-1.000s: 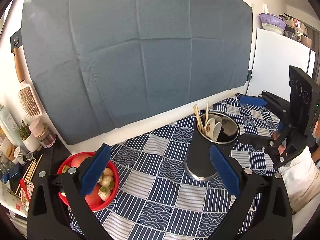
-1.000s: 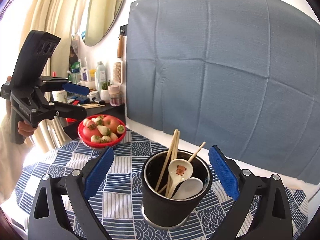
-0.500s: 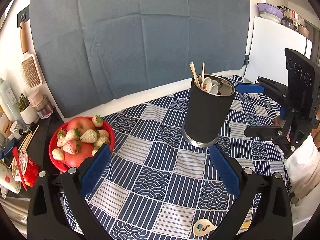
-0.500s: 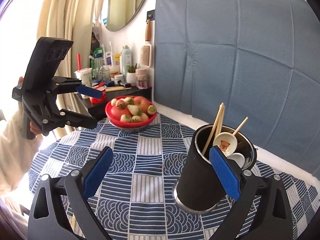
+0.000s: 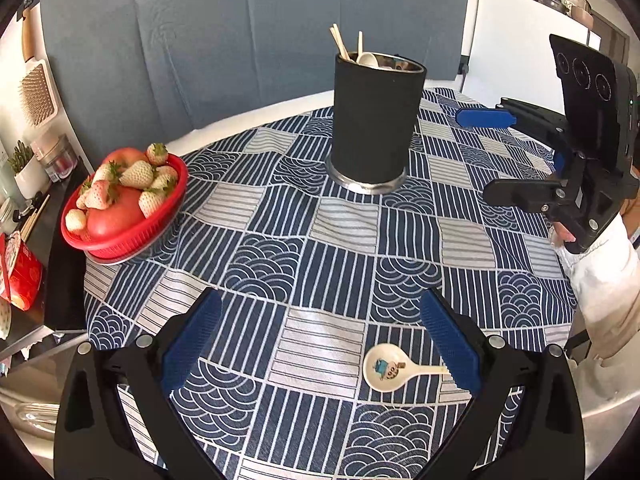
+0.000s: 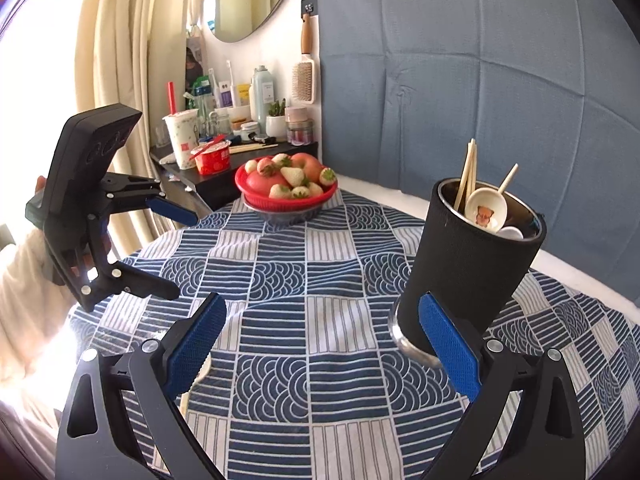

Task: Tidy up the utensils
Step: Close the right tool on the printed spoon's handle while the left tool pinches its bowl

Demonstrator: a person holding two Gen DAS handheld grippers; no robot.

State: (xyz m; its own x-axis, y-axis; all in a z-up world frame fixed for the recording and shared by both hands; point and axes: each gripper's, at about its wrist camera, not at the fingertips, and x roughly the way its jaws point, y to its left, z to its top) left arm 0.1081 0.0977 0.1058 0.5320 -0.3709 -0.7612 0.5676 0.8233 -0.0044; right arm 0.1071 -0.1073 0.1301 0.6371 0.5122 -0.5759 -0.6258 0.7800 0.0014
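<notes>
Spoon (image 5: 390, 367), white with a small picture in its bowl, lies flat on the checked blue cloth (image 5: 320, 248) of the bench, near the left tongs (image 5: 320, 344), just inside their right pad. Both left and right tongs (image 6: 320, 344) are spread wide, gripping nothing. Far across the cloth stands a black holder (image 5: 374, 120) with chopsticks (image 6: 466, 172) and spoons inside; a red fruit basket (image 5: 124, 208) sits left.
</notes>
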